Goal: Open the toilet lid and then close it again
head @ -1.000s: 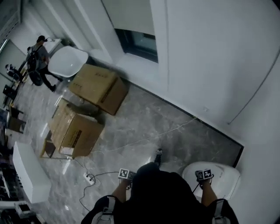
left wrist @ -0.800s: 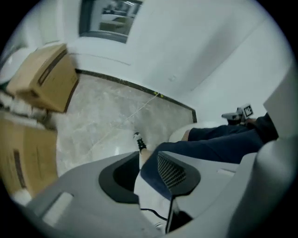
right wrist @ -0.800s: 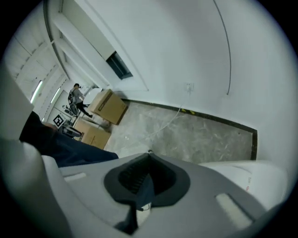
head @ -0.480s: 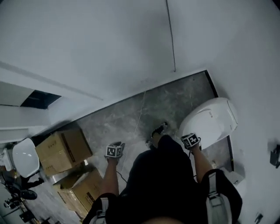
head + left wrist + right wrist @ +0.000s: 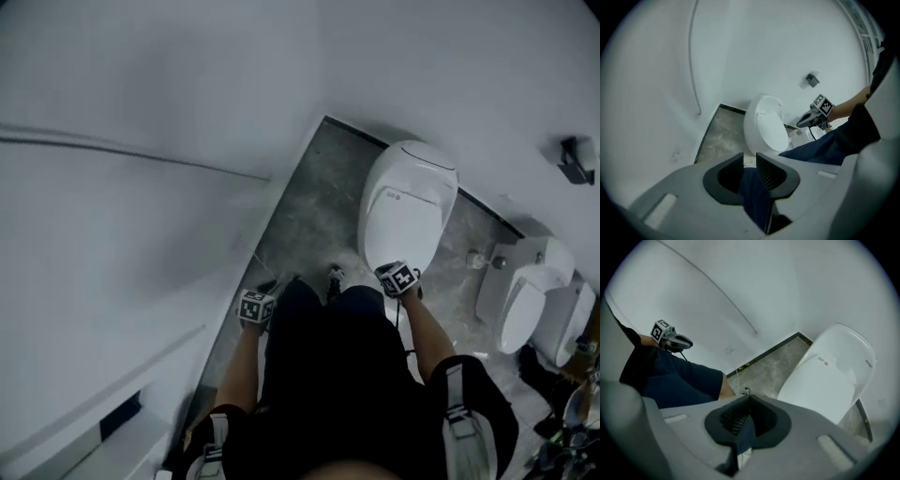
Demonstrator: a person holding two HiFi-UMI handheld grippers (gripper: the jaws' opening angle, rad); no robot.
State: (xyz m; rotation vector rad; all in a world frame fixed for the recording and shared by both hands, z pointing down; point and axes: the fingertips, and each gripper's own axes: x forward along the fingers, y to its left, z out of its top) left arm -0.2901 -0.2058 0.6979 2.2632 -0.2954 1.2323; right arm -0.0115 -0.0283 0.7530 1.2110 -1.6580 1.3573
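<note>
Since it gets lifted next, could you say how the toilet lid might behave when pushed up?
The lid looks smooth and glossy, so it is probably slippery. It appears to be a rigid one-piece shell, so likely stiff rather than floppy.

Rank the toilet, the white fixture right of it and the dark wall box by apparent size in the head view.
1. toilet, largest
2. white fixture, clearly smaller
3. dark wall box, smallest
</note>
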